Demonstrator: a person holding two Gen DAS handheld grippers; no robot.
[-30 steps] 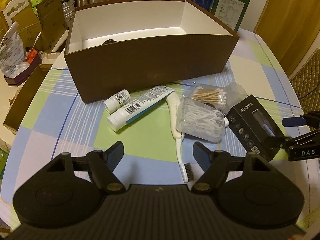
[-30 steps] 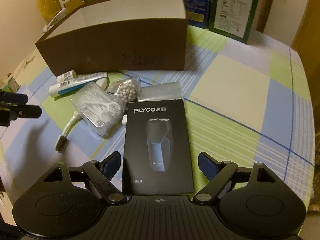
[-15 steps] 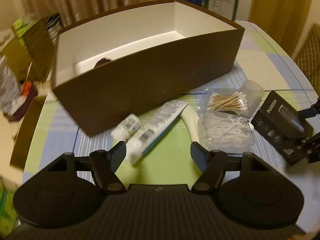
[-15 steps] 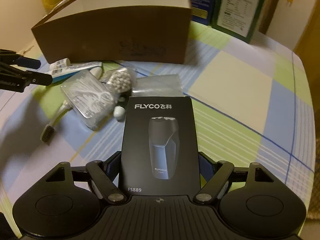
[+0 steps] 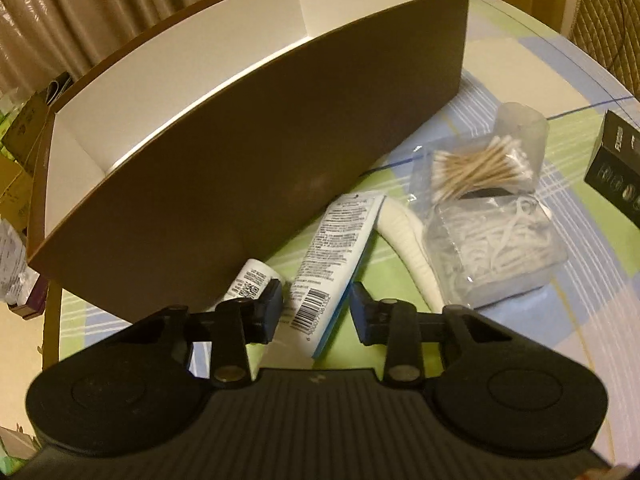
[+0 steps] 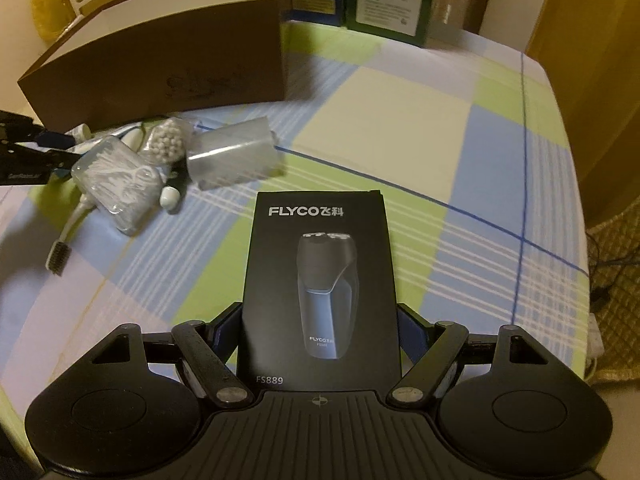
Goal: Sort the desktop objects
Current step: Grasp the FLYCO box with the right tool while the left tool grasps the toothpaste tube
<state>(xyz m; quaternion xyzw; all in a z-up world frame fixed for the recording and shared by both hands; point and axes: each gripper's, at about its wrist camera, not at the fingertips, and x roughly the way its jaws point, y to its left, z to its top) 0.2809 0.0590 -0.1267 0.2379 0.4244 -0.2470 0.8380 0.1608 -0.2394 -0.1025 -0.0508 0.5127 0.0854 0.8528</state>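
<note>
box (image 5: 248,168): brown, white inside, far side of the checked cloth (image 6: 420,128)
shaver carton (image 6: 320,292): my right gripper (image 6: 320,344) is clamped on its near end
tube (image 5: 332,264): my left gripper (image 5: 316,312) has just been closing, pads against its sides
small bottle (image 5: 250,282): just left of the tube

Beige curtains (image 5: 80,20), wicker chair (image 5: 608,12)
</note>
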